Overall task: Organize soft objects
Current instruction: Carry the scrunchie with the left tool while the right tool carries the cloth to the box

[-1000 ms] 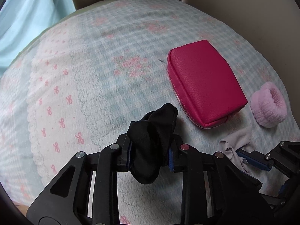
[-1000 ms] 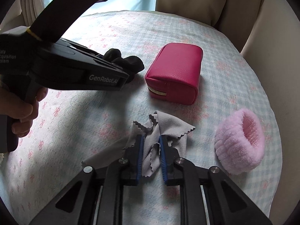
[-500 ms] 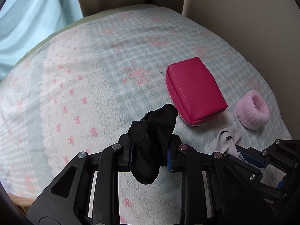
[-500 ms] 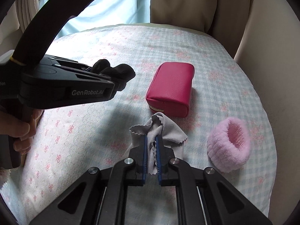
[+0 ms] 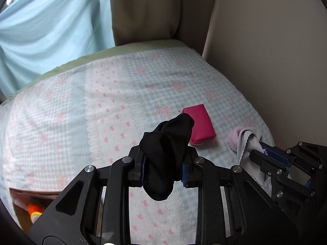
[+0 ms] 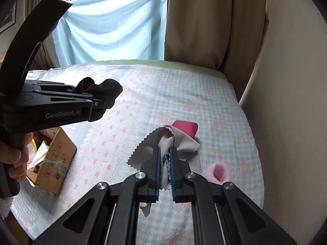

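My left gripper is shut on a black sock and holds it well above the bed; the sock also shows in the right wrist view. My right gripper is shut on a grey cloth with zigzag edges, lifted off the bed; the cloth also shows at the right of the left wrist view. A pink pouch and a pale pink fuzzy scrunchie lie on the bed below.
The bed has a checked cover with pink bows. A cardboard box with items inside sits at the bed's left edge. Blue curtain, beige curtain and a wall stand behind.
Both grippers have risen and pulled back from the bed with the sock and the grey cloth. The pouch and scrunchie now look smaller and farther away; the box has come into view.
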`<action>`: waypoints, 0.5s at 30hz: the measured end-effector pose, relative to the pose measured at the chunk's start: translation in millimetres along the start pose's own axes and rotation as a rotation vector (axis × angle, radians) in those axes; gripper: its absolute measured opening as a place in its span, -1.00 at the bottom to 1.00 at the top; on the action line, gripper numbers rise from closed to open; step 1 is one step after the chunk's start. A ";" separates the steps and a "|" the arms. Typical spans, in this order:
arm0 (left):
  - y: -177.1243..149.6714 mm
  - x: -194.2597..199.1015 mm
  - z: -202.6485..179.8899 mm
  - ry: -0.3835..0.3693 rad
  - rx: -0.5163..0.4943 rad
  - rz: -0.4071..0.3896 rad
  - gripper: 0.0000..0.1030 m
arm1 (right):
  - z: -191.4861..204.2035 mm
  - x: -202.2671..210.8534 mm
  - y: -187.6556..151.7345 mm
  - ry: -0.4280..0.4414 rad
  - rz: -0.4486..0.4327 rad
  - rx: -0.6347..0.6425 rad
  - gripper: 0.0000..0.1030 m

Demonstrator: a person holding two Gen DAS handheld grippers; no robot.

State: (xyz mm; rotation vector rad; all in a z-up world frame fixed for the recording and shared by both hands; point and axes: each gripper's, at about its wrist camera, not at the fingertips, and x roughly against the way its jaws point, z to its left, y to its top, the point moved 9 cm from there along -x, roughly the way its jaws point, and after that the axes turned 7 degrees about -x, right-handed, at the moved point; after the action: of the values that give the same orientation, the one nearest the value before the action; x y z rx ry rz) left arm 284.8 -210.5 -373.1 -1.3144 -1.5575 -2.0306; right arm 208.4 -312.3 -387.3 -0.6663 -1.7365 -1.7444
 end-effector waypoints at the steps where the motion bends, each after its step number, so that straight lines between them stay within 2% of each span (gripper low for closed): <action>1: 2.2 14.5 3.9 0.007 0.009 -0.011 -0.58 | 4.2 10.1 7.2 0.004 -0.011 0.006 -0.85; 8: 6.5 112.1 44.4 0.075 0.092 -0.053 -0.58 | 46.0 75.2 51.5 0.066 -0.055 0.042 -0.85; 15: -22.9 188.3 104.8 0.147 0.206 -0.055 -0.58 | 116.3 111.2 78.4 0.177 -0.061 0.130 -0.85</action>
State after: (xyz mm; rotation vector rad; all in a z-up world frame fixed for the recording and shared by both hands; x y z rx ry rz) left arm 216.5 -53.6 -240.1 -1.0342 -1.6978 -1.8907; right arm 179.3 -201.0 -250.2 -0.3943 -1.7456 -1.6598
